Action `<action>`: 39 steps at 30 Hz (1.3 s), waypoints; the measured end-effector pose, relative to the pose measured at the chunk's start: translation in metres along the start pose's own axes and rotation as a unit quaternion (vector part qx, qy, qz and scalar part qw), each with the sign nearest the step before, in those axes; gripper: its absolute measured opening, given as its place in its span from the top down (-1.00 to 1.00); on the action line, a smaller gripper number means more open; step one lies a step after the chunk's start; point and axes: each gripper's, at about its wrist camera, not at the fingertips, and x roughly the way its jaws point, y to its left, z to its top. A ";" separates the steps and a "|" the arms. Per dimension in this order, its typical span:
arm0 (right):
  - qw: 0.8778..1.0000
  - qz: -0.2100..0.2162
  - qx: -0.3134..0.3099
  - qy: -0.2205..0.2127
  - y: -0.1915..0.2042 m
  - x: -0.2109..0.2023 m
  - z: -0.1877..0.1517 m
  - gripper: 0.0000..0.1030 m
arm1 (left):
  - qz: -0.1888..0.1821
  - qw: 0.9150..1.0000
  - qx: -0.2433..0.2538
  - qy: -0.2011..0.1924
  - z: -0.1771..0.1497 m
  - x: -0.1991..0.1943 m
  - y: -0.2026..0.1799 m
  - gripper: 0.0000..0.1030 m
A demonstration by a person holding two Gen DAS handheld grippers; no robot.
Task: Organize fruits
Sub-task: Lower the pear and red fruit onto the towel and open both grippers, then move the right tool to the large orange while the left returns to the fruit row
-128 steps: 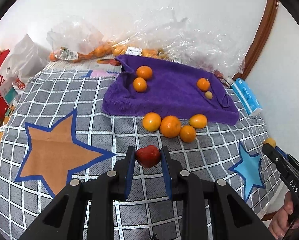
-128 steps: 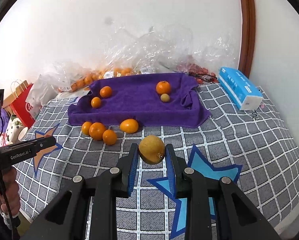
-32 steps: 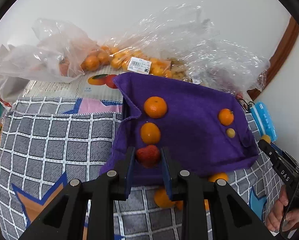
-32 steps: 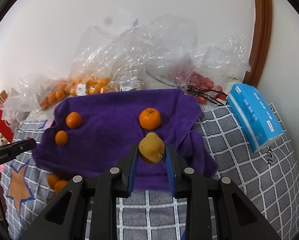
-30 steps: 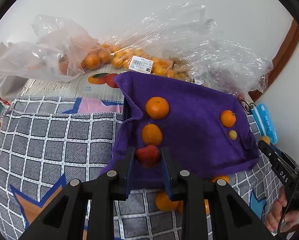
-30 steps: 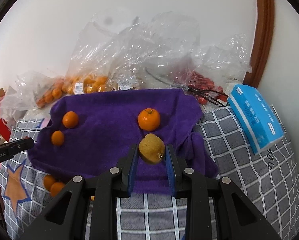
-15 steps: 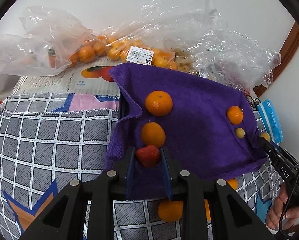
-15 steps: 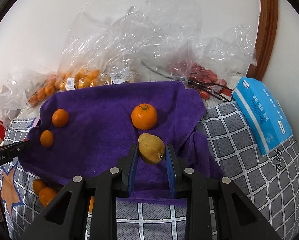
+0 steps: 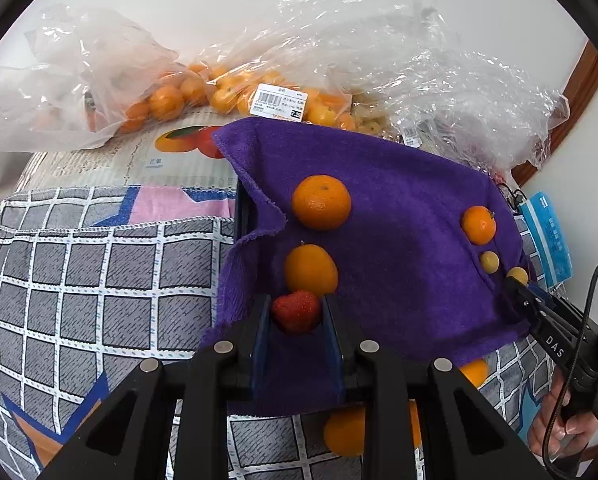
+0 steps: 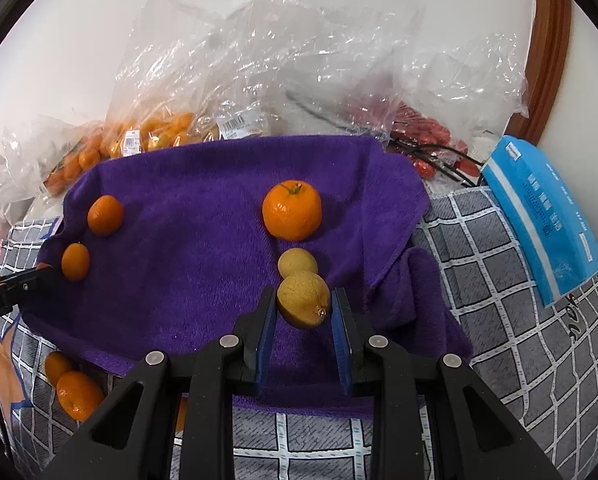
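- Left gripper (image 9: 297, 312) clamped on strawberry (image 9: 295, 311), centre frame, over purple towel (image 9: 399, 240), just below an orange (image 9: 310, 269).
- Right gripper (image 10: 303, 306) pinching yellow fruit (image 10: 304, 299), centre frame, over towel's right part.

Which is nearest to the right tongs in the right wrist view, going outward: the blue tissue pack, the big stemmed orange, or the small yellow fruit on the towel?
1. Small yellow fruit, just beyond the right tongs.
2. Stemmed orange, farther back on the towel.
3. Blue tissue pack, far right, off the towel.
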 end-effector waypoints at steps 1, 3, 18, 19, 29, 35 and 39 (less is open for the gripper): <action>1.000 -0.001 -0.001 0.002 0.000 0.002 0.000 0.48 | 0.002 1.000 0.002 0.000 0.000 0.001 -0.001 0.53; 1.000 -0.002 -0.002 0.004 0.001 0.004 -0.001 0.48 | 0.006 1.000 0.010 0.001 -0.002 0.004 -0.004 0.53; 0.999 -0.014 -0.015 0.025 0.000 0.010 -0.005 0.46 | 0.001 0.999 0.024 0.022 -0.015 0.016 -0.013 0.52; 0.999 -0.014 -0.015 0.025 0.000 0.009 -0.005 0.46 | -0.004 0.999 0.022 0.027 -0.015 0.017 -0.013 0.52; 1.000 -0.007 -0.014 -0.006 0.006 -0.025 -0.006 0.09 | -0.028 0.999 0.005 0.027 -0.019 -0.001 -0.010 0.23; 0.999 0.002 -0.012 -0.035 0.014 -0.055 -0.010 0.01 | -0.015 1.000 0.007 0.001 -0.028 -0.029 -0.009 0.16; 0.999 0.024 -0.003 -0.043 0.017 -0.070 -0.016 0.01 | -0.007 1.000 0.000 -0.019 -0.038 -0.049 -0.004 0.16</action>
